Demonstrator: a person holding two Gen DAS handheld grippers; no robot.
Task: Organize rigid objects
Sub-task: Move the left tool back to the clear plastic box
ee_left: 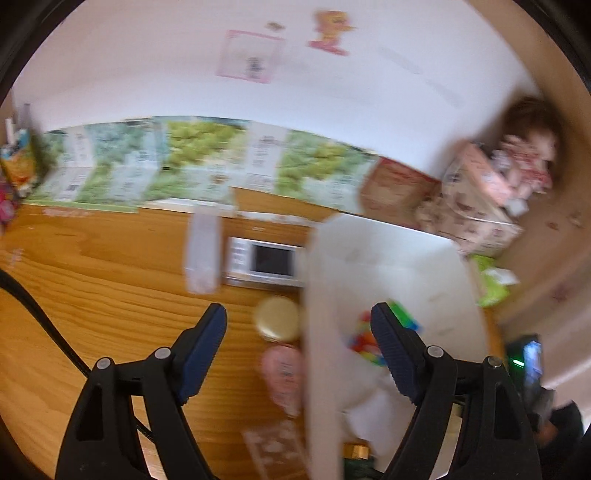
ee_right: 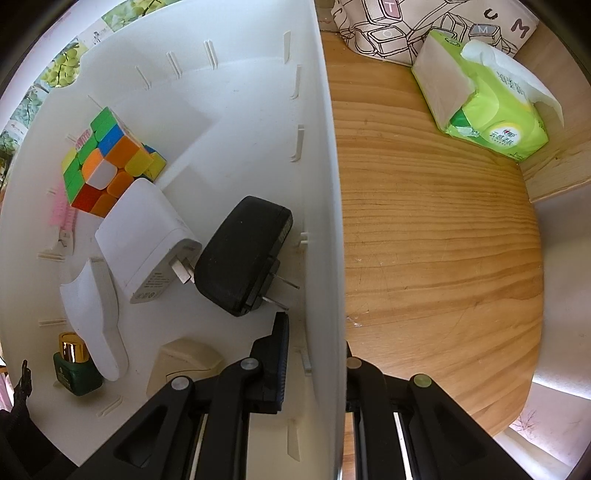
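Observation:
My right gripper points down and is shut on the white bin's side wall, one finger inside and one outside. Inside the bin lie a colour cube, a white charger, a black plug adapter, a white curved piece, a green bottle with a gold cap and a cream block. My left gripper is open and holds nothing. In its blurred view it hangs over the bin's edge, above a gold-lidded jar and a pink object on the wooden table.
A small white device with a dark screen and a pale upright box stand left of the bin. A green tissue pack and a patterned bag sit on the table right of it. Boxes and a doll crowd the far corner.

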